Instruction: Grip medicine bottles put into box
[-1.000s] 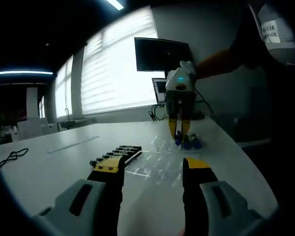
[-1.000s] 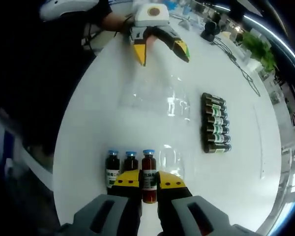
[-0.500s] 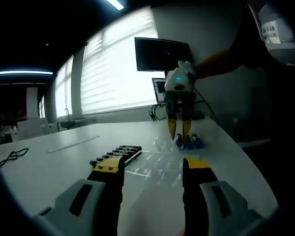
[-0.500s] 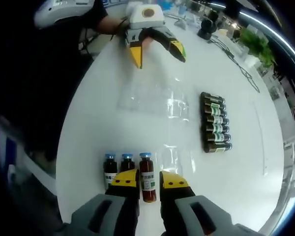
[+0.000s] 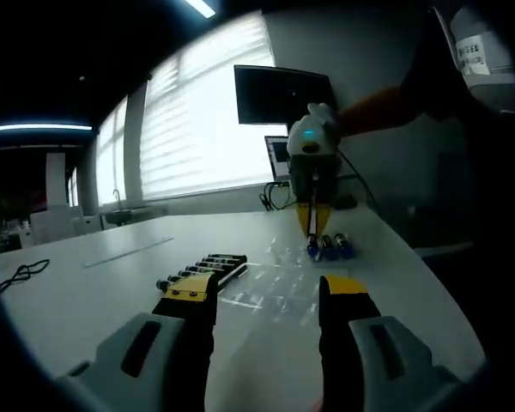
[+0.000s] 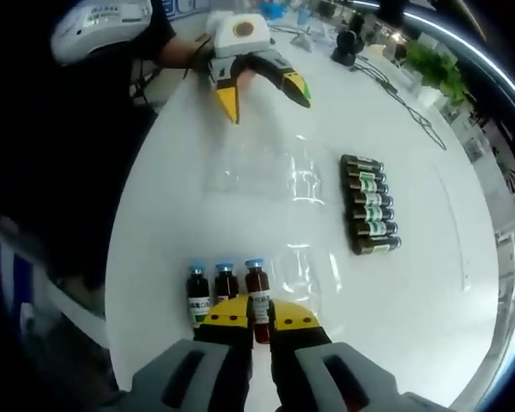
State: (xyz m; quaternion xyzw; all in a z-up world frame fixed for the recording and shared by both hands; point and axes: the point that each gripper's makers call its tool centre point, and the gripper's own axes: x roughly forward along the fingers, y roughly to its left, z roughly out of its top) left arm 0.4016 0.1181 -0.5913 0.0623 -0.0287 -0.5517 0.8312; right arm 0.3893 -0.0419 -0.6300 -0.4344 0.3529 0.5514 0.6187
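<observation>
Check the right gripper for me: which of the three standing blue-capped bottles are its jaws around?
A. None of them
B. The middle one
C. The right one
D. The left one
C: in the right gripper view, the right gripper has its jaws closed on the right-hand bottle.

Three brown bottles [image 6: 226,292] with blue caps stand upright side by side at the bench's near edge. Six more bottles [image 6: 367,216] lie in a row, touching, farther right. A clear box [image 6: 262,167] lies beyond them.
</observation>
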